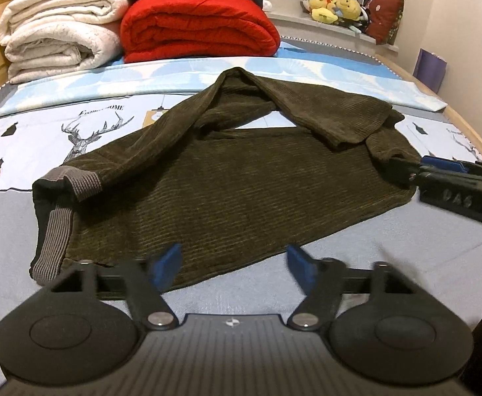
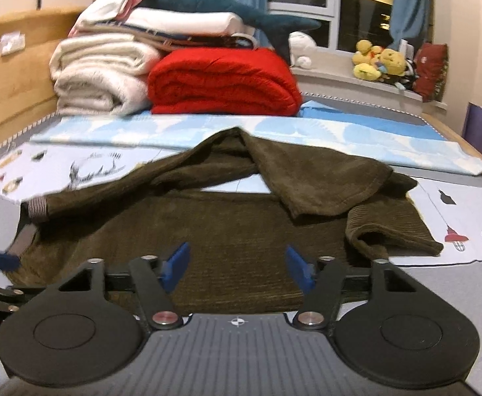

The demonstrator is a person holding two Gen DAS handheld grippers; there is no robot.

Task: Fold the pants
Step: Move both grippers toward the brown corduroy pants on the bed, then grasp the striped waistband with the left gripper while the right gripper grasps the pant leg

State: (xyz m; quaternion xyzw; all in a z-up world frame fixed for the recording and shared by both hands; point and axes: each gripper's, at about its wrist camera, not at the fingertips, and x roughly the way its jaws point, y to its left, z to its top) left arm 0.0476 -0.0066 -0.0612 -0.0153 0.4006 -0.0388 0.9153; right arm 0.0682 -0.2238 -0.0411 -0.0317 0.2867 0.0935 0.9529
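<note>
Dark brown corduroy pants lie flat across the bed, with the grey ribbed waistband at the left. One leg is bent back over the other and makes a peak at the far side. My left gripper hovers at the pants' near edge, its blue pads apart with only flat cloth beneath. In the right wrist view the pants fill the middle. My right gripper stands open over their near edge. From the left wrist view the right gripper reaches in at the pants' right corner.
A folded red blanket and a stack of white blankets sit at the far end of the bed. Plush toys line the windowsill. The bed's wooden edge runs along the right. Printed sheet surrounds the pants.
</note>
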